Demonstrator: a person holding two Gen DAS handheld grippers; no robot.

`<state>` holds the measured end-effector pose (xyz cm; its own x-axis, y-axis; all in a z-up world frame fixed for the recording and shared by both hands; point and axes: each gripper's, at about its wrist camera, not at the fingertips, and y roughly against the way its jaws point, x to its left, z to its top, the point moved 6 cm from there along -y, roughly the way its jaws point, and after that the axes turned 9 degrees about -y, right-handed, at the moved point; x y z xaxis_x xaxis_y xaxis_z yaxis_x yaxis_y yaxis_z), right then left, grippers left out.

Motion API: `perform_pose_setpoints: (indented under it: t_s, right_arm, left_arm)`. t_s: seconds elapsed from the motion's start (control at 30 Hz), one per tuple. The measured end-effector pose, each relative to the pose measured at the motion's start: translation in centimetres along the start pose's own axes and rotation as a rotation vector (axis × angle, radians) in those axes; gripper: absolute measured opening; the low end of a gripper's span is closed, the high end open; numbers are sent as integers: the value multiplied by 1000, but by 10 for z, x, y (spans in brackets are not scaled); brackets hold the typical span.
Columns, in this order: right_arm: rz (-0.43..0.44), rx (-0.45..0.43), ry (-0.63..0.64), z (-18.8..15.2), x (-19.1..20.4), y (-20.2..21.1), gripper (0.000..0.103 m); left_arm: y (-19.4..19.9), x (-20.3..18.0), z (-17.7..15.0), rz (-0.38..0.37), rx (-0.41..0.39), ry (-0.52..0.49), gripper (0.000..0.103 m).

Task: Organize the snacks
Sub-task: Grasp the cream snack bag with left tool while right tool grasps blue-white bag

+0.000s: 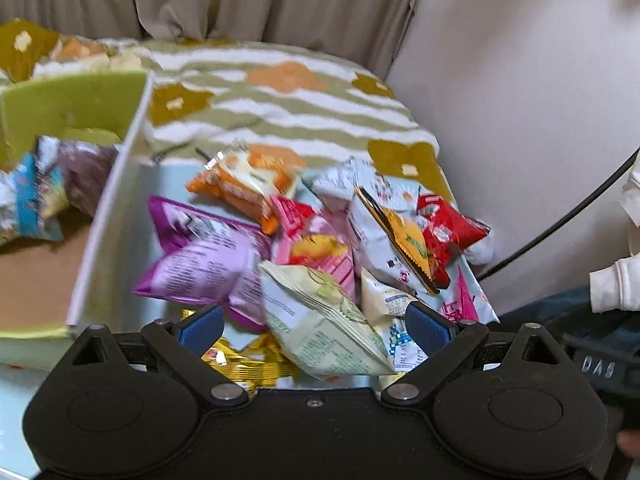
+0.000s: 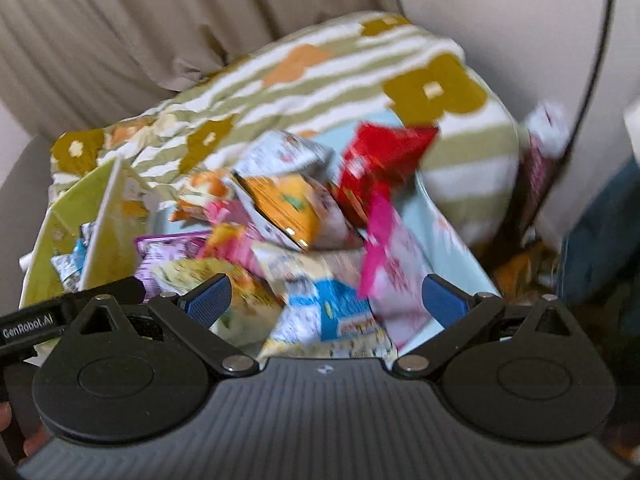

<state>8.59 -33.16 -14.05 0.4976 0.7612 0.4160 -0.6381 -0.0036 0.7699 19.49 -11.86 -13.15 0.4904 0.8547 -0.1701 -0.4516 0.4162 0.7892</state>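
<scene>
Both claws are spread wide, nothing pinched. The left gripper (image 1: 314, 326) is hovered over a heap of snack packets (image 1: 320, 236) piled on a pale blue surface (image 1: 132, 184), just beside a green box (image 1: 72, 108) where a few packets are already dropped. The right gripper (image 2: 326, 300) is held over the same pile, its view blurred

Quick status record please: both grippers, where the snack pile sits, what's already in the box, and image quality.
left gripper: open, empty, over the pile
right gripper: open, empty, over the pile
snack pile: loose packets on a pale blue surface, including a purple packet and a red packet
green box: left of the pile, a few packets inside
image quality: right wrist view blurred
</scene>
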Motion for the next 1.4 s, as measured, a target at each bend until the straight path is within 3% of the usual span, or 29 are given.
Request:
perform_pose_setpoints:
  t_s: [0.37,0.67,0.87,1.3,1.4]
  right_arm:
    - [-19,74,-136,-27,-24,-43,103]
    - [-43,96,-66,-32,-22,-75,103]
    - [-36,115,-25,-30,-18,-87,103]
    - [-32,174,9,-30,-14,-107,103]
    - [6,197,6,-31,-13,-109,94]
  left_arm:
    - [-54,-6,0,0,104,-33,95]
    - [-81,-1,-14,-30,213,-53,73]
    - [-83,4,-15,-43,224,-59,58]
    - [-71,-5,-13,-31,179,-97,50]
    - [-68,-7,-14,-27,171,-96,49]
